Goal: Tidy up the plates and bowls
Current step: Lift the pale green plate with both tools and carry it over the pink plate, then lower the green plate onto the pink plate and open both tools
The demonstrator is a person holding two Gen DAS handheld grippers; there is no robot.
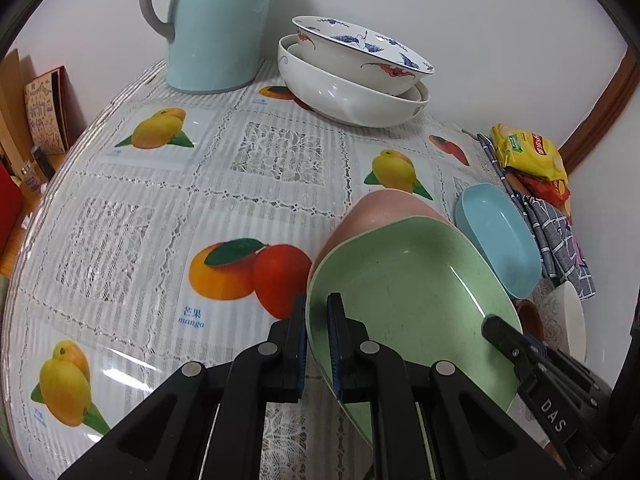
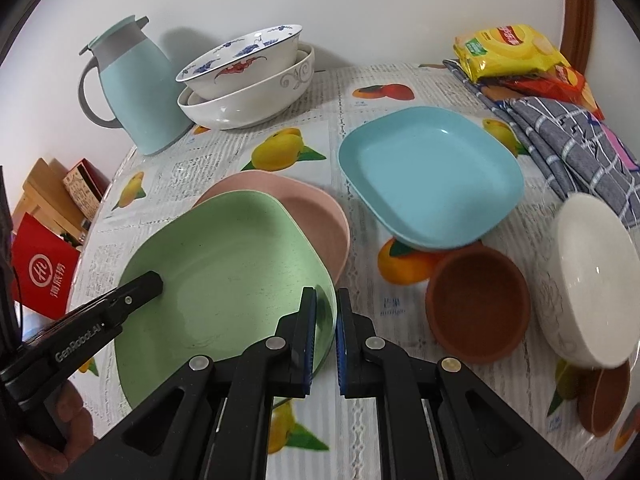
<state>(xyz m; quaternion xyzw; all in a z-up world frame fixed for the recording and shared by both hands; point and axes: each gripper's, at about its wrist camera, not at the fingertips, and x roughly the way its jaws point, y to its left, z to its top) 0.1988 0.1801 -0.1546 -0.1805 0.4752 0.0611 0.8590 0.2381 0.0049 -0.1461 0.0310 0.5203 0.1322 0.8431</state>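
Black fingers of the left gripper (image 1: 318, 336) are clamped on the near-left rim of the pale green, square, speckled plastic plate (image 2: 224, 276), and the right gripper (image 2: 325, 332) pinches the opposite rim the same way, so the plate hangs between both tools, tilted, over the pink square plastic plate (image 2: 320, 216) that lies on the fruit-printed plastic-covered surface (image 1: 160, 208). I judge the green plate light and stiff but smooth, so a rim pinch could slip if it tips further; keeping both holds level should do. To the right sits the sky-blue square plastic plate (image 2: 432, 176), then a terracotta-brown round bowl (image 2: 478, 312) and a glossy white ceramic bowl (image 2: 592, 280); those last two look heavier and breakable, better taken deep over the rim.
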